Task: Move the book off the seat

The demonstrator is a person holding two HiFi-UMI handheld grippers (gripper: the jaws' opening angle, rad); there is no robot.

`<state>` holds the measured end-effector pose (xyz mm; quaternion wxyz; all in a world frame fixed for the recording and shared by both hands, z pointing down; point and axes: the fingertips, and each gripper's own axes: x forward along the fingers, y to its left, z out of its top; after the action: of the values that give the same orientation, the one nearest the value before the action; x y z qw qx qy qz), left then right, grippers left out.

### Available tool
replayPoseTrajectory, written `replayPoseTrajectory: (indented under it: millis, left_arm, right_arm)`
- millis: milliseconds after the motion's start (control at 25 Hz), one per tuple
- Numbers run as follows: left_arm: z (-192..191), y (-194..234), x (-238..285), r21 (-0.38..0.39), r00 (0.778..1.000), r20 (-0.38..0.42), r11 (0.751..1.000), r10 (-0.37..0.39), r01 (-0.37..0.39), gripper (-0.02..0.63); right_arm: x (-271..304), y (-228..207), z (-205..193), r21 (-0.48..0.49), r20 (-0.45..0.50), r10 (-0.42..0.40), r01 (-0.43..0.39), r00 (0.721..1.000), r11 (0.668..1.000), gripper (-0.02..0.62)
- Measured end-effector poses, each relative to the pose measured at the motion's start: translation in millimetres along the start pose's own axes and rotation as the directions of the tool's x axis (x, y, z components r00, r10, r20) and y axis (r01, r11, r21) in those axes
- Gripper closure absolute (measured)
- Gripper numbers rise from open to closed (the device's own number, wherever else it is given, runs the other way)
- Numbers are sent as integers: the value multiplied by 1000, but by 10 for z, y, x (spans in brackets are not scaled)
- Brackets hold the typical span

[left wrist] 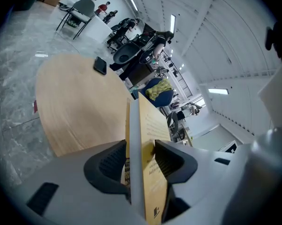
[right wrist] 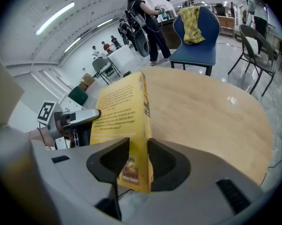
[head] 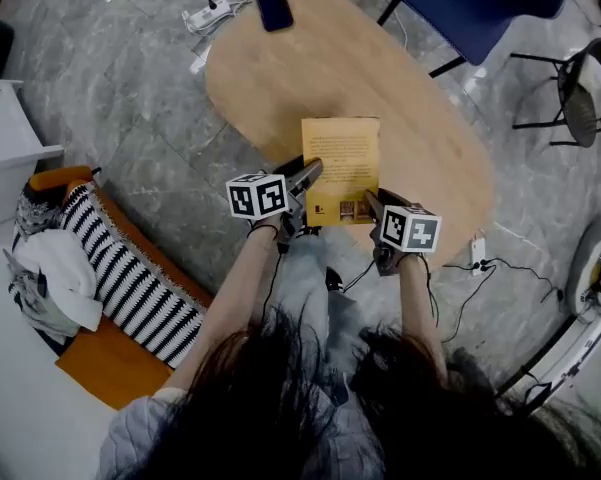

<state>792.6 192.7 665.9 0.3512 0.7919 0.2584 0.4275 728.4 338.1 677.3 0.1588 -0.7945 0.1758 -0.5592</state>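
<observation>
Left claw [left wrist: 140,157] and right claw [right wrist: 138,157] clamp the book [head: 340,156] at near corners

The book [head: 340,163] is held over the desk's [head: 280,78] near edge, clamped at its near corners by the left gripper [head: 308,175] and right gripper [head: 371,201]. A phone [head: 273,6] is laid at the far end, and a chair [head: 460,13] is placed beyond.

The book [head: 340,163] has a matt yellow paper cover, the table [head: 270,78] a smooth pale wood-look top, the floor [head: 110,98] polished grey marbled stone, the left gripper [left wrist: 140,146] and right gripper [right wrist: 138,149] smooth matt grey plastic shells with ribbed black pads [left wrist: 112,161], and the cushion [head: 130,278] striped cloth.
</observation>
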Motion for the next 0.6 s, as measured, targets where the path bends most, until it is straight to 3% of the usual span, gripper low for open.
replayPoseTrajectory:
  millis: [360,600]
  left_arm:
    - [-209,385,633,12,993,-121,1000,12,-10,416]
    - [-304,523,899,28,981,-190,999,-27,33,416]
  right_arm:
    - [448,-521,-110,79,-55,-55,59,997,995,456]
    - [677,-665,-204,146,-62,-48,57,997,988,456]
